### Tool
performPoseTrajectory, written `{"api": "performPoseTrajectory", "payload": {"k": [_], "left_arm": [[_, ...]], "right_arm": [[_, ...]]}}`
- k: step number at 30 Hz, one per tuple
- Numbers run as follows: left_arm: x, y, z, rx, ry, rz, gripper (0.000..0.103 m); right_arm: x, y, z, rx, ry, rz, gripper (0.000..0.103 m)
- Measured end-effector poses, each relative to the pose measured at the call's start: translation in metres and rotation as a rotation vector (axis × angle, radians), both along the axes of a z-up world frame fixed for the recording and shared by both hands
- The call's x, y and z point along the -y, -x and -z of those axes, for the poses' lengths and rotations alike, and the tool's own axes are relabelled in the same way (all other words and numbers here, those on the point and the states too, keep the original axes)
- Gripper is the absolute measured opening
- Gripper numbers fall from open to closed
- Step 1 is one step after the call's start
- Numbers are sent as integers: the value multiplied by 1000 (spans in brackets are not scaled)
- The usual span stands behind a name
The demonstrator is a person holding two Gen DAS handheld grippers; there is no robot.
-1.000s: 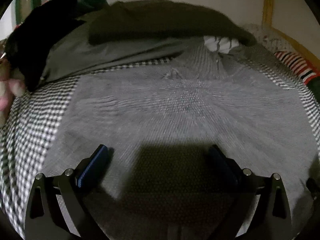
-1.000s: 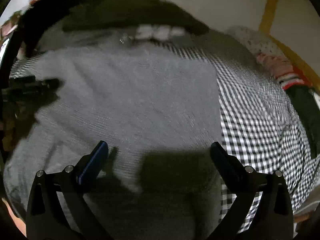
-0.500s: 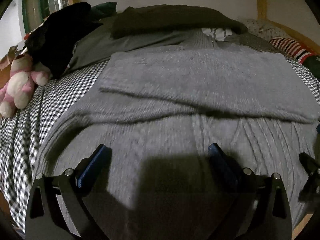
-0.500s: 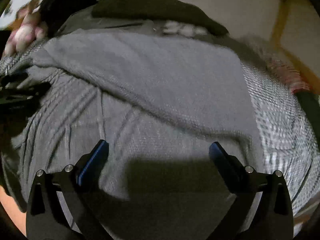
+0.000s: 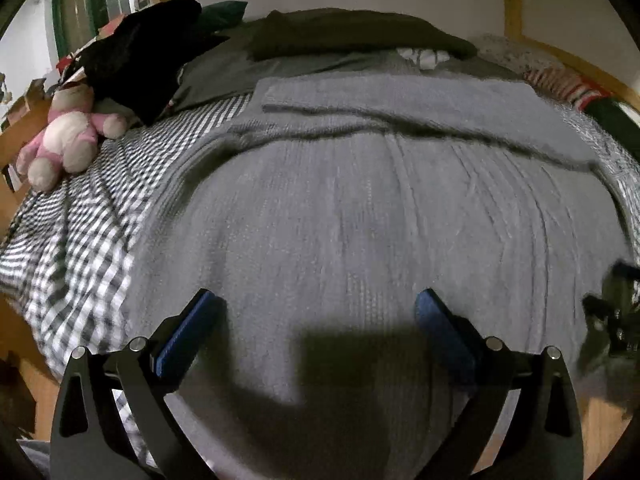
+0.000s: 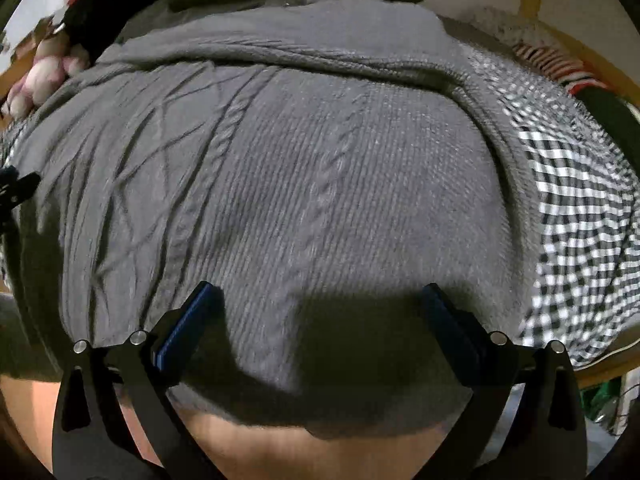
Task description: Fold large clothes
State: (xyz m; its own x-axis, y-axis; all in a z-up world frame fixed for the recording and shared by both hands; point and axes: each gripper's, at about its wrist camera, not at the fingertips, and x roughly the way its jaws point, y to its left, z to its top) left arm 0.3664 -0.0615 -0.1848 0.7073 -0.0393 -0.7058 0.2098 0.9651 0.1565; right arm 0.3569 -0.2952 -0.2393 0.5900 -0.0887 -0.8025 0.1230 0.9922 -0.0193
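Observation:
A large grey cable-knit sweater (image 5: 360,208) lies spread on a bed with a black-and-white checked sheet (image 5: 80,232). Its sleeves are folded across the far part. It also fills the right wrist view (image 6: 300,184), where its hem hangs over the bed's near edge. My left gripper (image 5: 316,320) is open and empty above the sweater's near left part. My right gripper (image 6: 320,312) is open and empty above the near right part, close to the hem. The right gripper shows at the right edge of the left wrist view (image 5: 612,320).
A pink plush toy (image 5: 68,140) and a black garment (image 5: 144,60) lie at the far left. A dark green folded cloth (image 5: 352,32) lies at the head of the bed. Striped clothes (image 5: 568,84) sit far right. A wooden bed frame (image 6: 600,372) borders the mattress.
Both grippers have pulled back toward the near edge of the bed, so more of the sweater and its hem shows. Both stay open and empty.

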Motion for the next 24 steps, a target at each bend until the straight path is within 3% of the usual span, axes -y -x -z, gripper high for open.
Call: {"api": "performPoseTrajectory", "payload": {"k": [2,6,14,17,21,24], "left_arm": [[-11,13,4,1,-23,-6,98],[-49,32,10,-16,7,-54,98],[-123,37,38,-102,299,-114,98],[-146,45,50,-106,496,-77,98],[-150,43,62,-151,563,-39,98],[-142,41,63,-132,552,15,98]], "right_arm": [[-3,7,-1,7,-17,0,100],[-9,22,4,3,-42,4,100],[-26,46,12,-3,-63,-3,100],[-27,53,14,-1,-68,0,100],[-33,61,18,-8,-80,8,100],[-38,67,19,-8,-83,8,100]]}}
